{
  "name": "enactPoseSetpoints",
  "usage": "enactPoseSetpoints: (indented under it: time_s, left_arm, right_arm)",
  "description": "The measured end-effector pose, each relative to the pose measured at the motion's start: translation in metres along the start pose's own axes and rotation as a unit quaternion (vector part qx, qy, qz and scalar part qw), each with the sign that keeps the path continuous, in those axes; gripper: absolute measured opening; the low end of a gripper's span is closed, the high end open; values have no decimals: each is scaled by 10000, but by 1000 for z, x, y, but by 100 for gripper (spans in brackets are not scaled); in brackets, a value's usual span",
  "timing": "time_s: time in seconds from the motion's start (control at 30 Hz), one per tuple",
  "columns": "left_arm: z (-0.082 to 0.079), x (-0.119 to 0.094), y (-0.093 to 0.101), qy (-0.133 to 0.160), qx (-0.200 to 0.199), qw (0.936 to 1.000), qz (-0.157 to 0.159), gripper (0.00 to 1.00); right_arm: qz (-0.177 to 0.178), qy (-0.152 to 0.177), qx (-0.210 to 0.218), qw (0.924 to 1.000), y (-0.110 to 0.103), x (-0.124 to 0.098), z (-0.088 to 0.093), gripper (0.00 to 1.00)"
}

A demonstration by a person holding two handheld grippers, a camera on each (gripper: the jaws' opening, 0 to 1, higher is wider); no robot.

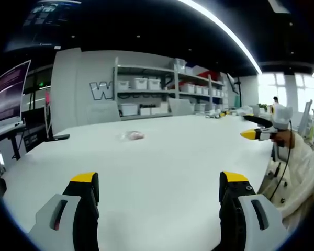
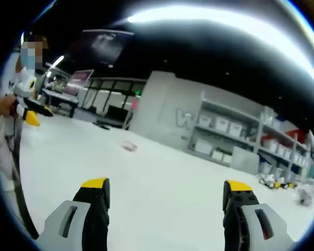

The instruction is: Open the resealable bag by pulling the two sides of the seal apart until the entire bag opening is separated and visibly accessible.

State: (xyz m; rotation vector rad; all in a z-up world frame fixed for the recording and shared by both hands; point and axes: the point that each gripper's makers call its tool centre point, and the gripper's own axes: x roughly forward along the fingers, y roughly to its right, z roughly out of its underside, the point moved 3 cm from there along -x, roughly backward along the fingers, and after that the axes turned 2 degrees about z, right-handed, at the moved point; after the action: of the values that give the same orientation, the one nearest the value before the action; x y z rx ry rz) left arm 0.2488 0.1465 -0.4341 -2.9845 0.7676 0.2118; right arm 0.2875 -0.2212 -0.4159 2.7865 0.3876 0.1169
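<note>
Where the white table (image 1: 162,157) fills the lower half of the left gripper view, grey shelving (image 1: 167,89) with white storage bins (image 1: 140,83) stands against the far wall; what the bins hold cannot be told. The resealable bag (image 1: 132,136) lies flat and small above centre, well apart from the left gripper (image 1: 159,180), whose jaws stand wide. At right, a person (image 1: 295,157) holds another yellow-tipped gripper. In the right gripper view the bag (image 2: 129,146) sits left of centre, the right gripper (image 2: 166,185) gapes wide, and monitors (image 2: 78,78) show upper left.
</note>
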Motion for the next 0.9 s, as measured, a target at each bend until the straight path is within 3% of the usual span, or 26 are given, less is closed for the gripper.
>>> enactPoseSetpoints:
  time_s: [0.9]
  left_arm:
    - [0, -2, 0, -34, -26, 10000, -15, 95]
  right_arm:
    - [-177, -77, -564, 9982, -6, 23, 1, 89]
